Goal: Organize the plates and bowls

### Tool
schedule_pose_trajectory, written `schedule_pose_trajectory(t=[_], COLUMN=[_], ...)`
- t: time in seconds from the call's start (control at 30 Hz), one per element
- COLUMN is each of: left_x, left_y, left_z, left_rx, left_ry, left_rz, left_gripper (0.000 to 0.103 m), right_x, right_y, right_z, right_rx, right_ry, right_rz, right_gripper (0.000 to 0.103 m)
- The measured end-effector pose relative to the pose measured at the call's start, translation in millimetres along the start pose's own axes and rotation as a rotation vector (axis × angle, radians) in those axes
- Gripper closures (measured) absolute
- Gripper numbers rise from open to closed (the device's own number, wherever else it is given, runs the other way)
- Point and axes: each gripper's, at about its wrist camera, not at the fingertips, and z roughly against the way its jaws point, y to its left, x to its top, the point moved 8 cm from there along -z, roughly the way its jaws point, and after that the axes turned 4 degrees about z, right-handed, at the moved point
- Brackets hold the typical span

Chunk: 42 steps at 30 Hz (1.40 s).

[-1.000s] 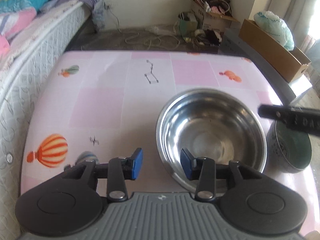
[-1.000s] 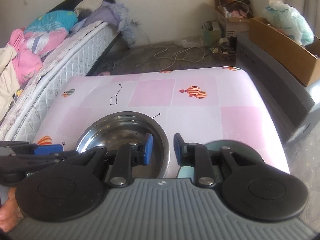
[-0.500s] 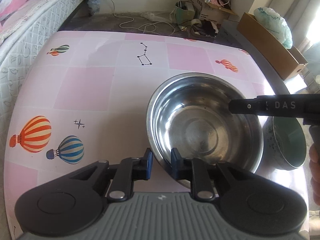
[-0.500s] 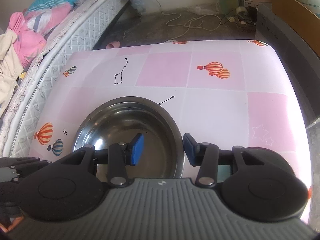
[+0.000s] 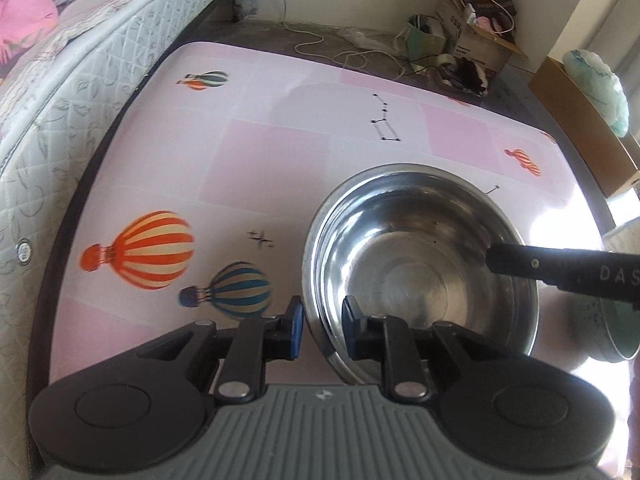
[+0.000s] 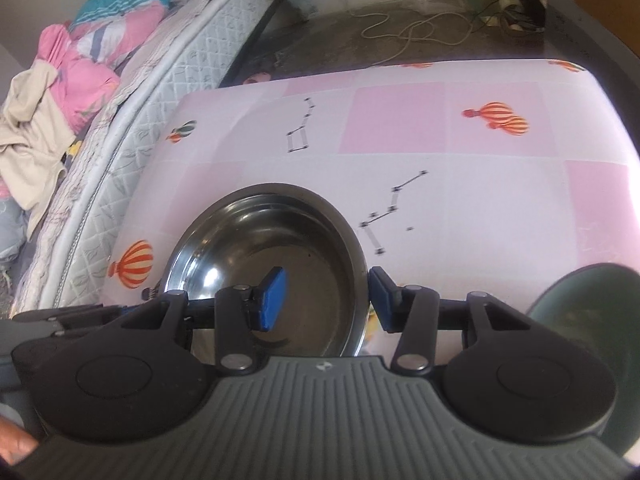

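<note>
A large steel bowl (image 5: 420, 264) stands on the pink balloon-print table (image 5: 280, 152). My left gripper (image 5: 322, 326) is shut on its near-left rim, one blue pad outside the wall and one inside. In the right wrist view the steel bowl (image 6: 272, 248) lies under my right gripper (image 6: 328, 300). That gripper is open and straddles the bowl's right rim, one pad hanging over the inside, the other just outside. A smaller dark green bowl (image 6: 580, 312) sits upright to the right; the left wrist view shows the green bowl (image 5: 616, 332) beyond the steel one.
A quilted mattress (image 5: 80, 80) with bedding runs along the table's left side. Cardboard boxes (image 5: 580, 96), bags and a loose white cable (image 6: 412, 32) lie on the floor past the far edge. The table's far half (image 6: 440, 128) holds nothing.
My left jaws closed from wide apart onto the steel bowl's near-left rim. My right jaws widened and shifted left from over the green bowl to the steel bowl's right rim.
</note>
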Motion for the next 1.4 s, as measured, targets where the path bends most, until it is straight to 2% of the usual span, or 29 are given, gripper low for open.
schedule_pose_trajectory(t=[0.13, 0.2, 0.23, 0.27, 0.33, 0.47, 0.57, 0.63, 0.7, 0.73, 0.83, 0.87, 0.97, 1.1, 1.2, 1.3, 1.4], left_x=[-4, -4, -4, -3, -2, 0, 4, 7, 9, 9, 8, 6, 0, -9, -12, -16, -23], left_y=[6, 5, 4, 3, 1, -7, -13, -18, -24, -28, -42, -47, -61, -82, -96, -114, -132], left_z=[4, 5, 7, 9, 16, 38, 60, 77, 94, 102, 121, 125, 132, 134, 136, 137, 132], left_rx=[0.000, -0.016, -0.020, -0.024, -0.015, 0.028, 0.024, 0.021, 0.013, 0.007, -0.029, -0.046, -0.118, -0.266, -0.289, -0.265, -0.284], left_ry=[0.001, -0.002, -0.012, -0.024, -0.066, -0.141, -0.200, -0.253, -0.302, -0.324, -0.357, -0.357, -0.336, -0.278, -0.296, -0.330, -0.295], left_rz=[-0.003, 0.006, 0.008, 0.005, -0.015, -0.094, -0.128, -0.149, -0.170, -0.180, -0.213, -0.223, -0.222, -0.195, -0.192, -0.256, -0.281], left_gripper=[0.081, 0.077, 0.070, 0.057, 0.038, 0.031, 0.020, 0.017, 0.011, 0.007, 0.005, 0.005, 0.002, 0.001, 0.001, 0.001, 0.001], right_x=[-6, -7, -7, -7, -7, -3, -4, -7, -10, -12, -22, -26, -41, -60, -72, -80, -88], right_y=[20, 23, 24, 24, 22, 19, 13, 9, 5, 4, 0, -3, -7, -20, -35, -50, -64], right_z=[-3, -3, -2, -1, 6, 37, 74, 100, 132, 148, 195, 210, 250, 293, 322, 341, 351], right_rx=[0.010, 0.002, 0.000, 0.001, 0.001, 0.004, 0.001, -0.015, -0.021, -0.028, -0.067, -0.097, -0.183, -0.306, -0.404, -0.359, -0.259], right_ry=[0.005, -0.002, -0.006, -0.012, -0.038, -0.119, -0.190, -0.237, -0.285, -0.309, -0.377, -0.398, -0.448, -0.494, -0.533, -0.539, -0.529], right_rz=[0.029, 0.033, 0.033, 0.033, 0.036, 0.057, 0.074, 0.089, 0.105, 0.116, 0.170, 0.188, 0.248, 0.279, 0.258, 0.258, 0.225], right_gripper=[0.057, 0.057, 0.057, 0.057, 0.058, 0.054, 0.047, 0.040, 0.021, 0.018, 0.003, 0.001, 0.001, 0.001, 0.001, 0.001, 0.001])
